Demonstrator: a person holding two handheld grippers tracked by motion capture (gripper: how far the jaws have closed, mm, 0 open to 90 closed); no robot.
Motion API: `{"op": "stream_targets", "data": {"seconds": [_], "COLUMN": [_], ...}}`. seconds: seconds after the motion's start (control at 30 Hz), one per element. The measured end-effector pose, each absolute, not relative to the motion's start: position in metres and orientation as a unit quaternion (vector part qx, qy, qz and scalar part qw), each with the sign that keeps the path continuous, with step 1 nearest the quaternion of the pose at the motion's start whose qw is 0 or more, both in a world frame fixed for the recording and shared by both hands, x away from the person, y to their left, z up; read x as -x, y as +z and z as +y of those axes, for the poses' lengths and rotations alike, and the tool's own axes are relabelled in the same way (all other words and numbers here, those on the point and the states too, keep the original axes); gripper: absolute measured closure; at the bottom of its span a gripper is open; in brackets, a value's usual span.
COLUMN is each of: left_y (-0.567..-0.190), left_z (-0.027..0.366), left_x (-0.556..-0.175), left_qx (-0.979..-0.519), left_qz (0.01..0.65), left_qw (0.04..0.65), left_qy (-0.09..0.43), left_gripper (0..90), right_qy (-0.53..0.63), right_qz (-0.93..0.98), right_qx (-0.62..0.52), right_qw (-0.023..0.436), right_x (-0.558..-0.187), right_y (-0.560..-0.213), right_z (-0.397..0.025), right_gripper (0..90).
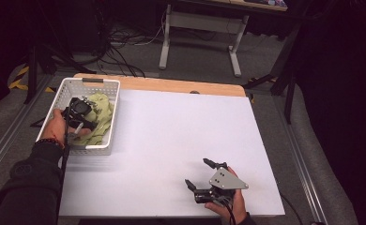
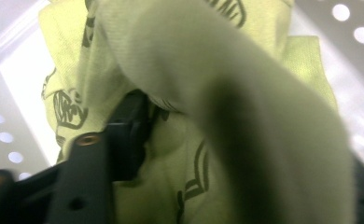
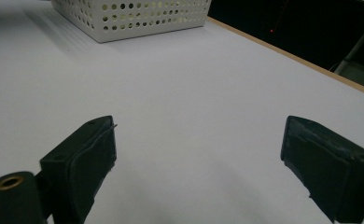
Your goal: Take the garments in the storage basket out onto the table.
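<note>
Soft crumpled green cloth [image 2: 208,93], perforated basket [image 1: 107,123]

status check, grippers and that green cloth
Left gripper down in white perforated basket, jaws buried in pale green printed cloth. Right gripper open over bare table. Nothing blocking.

Pale green cloth [image 1: 102,112] with dark printed marks, crumpled, lying inside the white perforated basket [image 1: 98,148] at table's left.

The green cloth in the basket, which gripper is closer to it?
Left. The left gripper is down in the white basket, in the green cloth. The right gripper hovers open over the table's near right part.
</note>
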State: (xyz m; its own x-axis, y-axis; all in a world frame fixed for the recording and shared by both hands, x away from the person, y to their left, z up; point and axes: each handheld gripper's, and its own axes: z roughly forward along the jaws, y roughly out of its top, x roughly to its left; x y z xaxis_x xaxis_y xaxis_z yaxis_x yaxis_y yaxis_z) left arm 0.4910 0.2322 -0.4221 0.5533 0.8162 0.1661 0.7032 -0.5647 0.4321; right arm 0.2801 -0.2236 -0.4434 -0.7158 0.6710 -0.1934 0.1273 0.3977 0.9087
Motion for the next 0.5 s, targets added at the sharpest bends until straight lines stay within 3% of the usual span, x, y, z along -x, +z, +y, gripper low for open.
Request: {"op": "stream_targets", "data": {"seconds": [0.07,0.23,0.5], "left_y": [-0.421,-0.414,-0.395], "left_z": [0.232,0.229,0.237], "left_x": [-0.491,-0.486,-0.476], "left_qx": [-0.868,-0.864,-0.852], "left_qz": [0.435,0.429,0.416], "left_qw": [0.161,0.160,0.197], "left_qy": [0.178,0.208,0.249], "left_gripper": [60.6,71.7,77.0], "right_qy": [0.488,0.487,0.483], "right_qz": [0.788,0.788,0.796], "right_qx": [-0.251,-0.249,-0.241], "right_qw": [0.279,0.281,0.276], "right_x": [-0.280,-0.279,-0.279], "right_y": [-0.443,-0.443,-0.445], "right_z": [-0.223,-0.222,-0.219], "right_gripper": [12.3,12.3,12.3]}}
